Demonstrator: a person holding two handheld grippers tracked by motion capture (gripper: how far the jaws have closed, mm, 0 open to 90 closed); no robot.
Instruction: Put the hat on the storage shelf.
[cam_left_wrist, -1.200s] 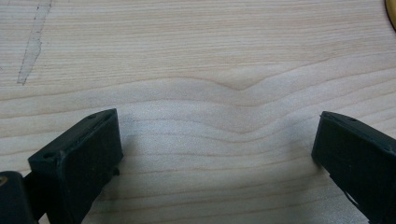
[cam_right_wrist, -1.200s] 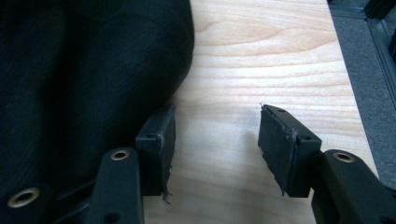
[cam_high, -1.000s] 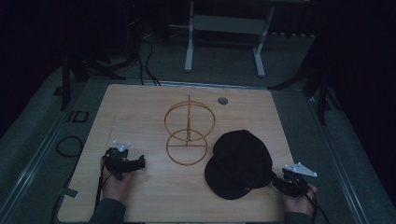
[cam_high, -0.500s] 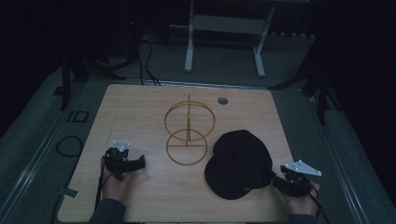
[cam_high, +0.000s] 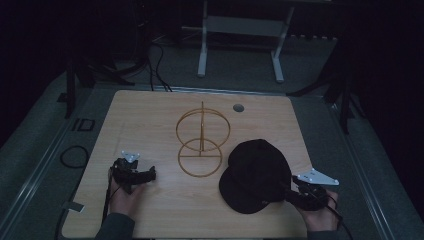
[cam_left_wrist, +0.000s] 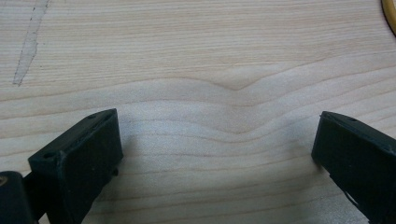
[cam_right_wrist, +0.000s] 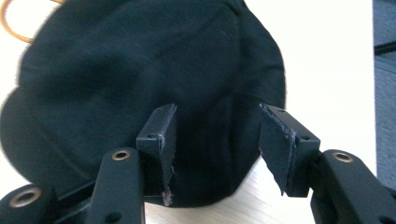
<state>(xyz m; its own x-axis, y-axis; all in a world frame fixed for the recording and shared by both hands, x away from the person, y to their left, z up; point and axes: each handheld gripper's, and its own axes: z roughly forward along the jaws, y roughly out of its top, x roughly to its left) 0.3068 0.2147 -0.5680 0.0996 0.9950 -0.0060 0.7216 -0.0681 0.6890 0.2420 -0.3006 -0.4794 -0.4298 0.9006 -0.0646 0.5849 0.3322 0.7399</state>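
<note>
A black cap (cam_high: 257, 175) lies on the right part of the wooden table (cam_high: 150, 115). My right gripper (cam_high: 286, 193) comes at it from the table's right front corner. In the right gripper view the jaws of that gripper (cam_right_wrist: 217, 135) stand apart over the cap's (cam_right_wrist: 140, 70) near edge, with dark fabric showing in the gap between them. A gold wire stand (cam_high: 201, 145) with a flat ring and an upright ring stands mid-table. Left of it my left gripper (cam_high: 148, 175) rests low and points at the stand. Its jaws (cam_left_wrist: 219, 135) are open over bare wood.
A small round grommet (cam_high: 238, 107) sits in the table's far edge. Beyond the table stands a white metal frame (cam_high: 240, 30). A cable loop (cam_high: 75, 156) lies on the floor at the left. A sliver of the gold ring (cam_right_wrist: 14, 28) shows behind the cap.
My right gripper has risen a little at the cap's near edge. The cap, the stand and the left gripper have stayed where they were.
</note>
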